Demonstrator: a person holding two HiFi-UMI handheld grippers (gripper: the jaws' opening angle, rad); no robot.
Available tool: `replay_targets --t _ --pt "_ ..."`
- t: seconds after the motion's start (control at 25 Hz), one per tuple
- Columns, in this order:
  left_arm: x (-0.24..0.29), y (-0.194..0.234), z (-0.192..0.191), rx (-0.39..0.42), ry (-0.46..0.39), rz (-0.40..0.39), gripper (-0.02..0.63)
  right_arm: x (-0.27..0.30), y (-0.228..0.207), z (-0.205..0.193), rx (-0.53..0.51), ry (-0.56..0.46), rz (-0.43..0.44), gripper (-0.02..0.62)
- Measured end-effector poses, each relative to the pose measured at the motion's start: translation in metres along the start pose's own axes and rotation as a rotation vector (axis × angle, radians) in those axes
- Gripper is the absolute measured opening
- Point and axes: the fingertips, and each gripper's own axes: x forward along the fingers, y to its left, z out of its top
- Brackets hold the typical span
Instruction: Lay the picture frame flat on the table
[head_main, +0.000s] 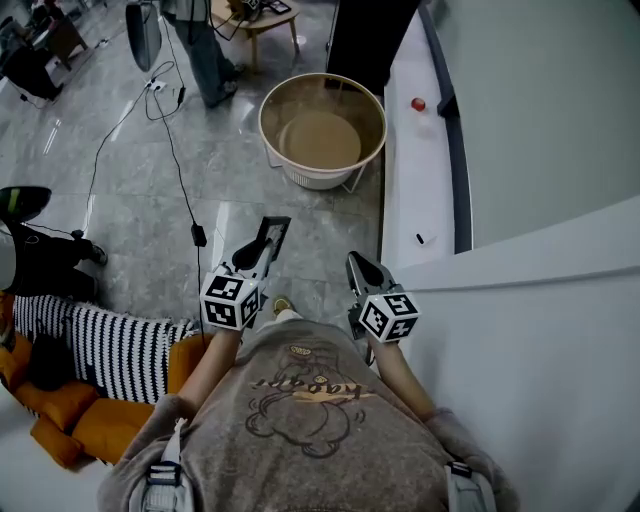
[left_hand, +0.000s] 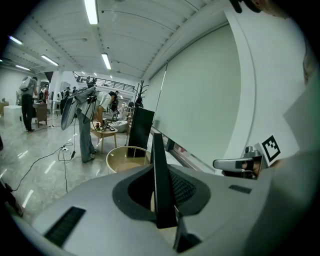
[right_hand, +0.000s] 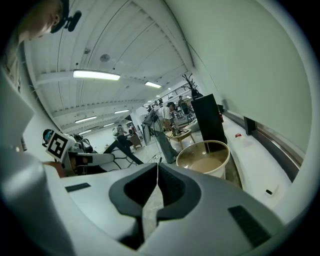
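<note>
My left gripper (head_main: 262, 250) is shut on a thin dark picture frame (head_main: 273, 231), held out in front of the person's chest above the floor. In the left gripper view the frame (left_hand: 159, 165) stands edge-on between the left gripper's (left_hand: 161, 202) jaws. My right gripper (head_main: 362, 268) is level with it, a short way to the right, and holds nothing. Its jaws (right_hand: 156, 172) meet at the tips. A round beige table with a raised rim (head_main: 270, 105) stands on the floor ahead of both grippers, also seen as the round table (right_hand: 226, 155) in the right gripper view.
A white ledge (head_main: 415, 180) runs along the right wall with a small red object (head_main: 418, 104) on it. A person (head_main: 205, 55) stands at the back beside a small wooden table. Cables (head_main: 175, 150) trail over the floor. An orange sofa with a striped cushion (head_main: 105, 350) is at the left.
</note>
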Motion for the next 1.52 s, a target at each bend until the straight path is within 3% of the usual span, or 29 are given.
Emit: replay_targets --t 0.52,0.96,1.52 --pt "0.025 0.031 0.008 0.033 0.003 -0.047 0.06 0.042 0.007 0.007 0.029 -0.052 -0.006 0.02" --pt "0.033 0.053 0.011 0.025 0.013 -0.078 0.06 0.062 0.018 0.003 0.04 -0.037 -0.021 0.02" --pt "0.067 0.077 0.029 0.023 0.012 -0.081 0.06 0.102 0.0 0.02 0.039 -0.031 -0.026 0.02"
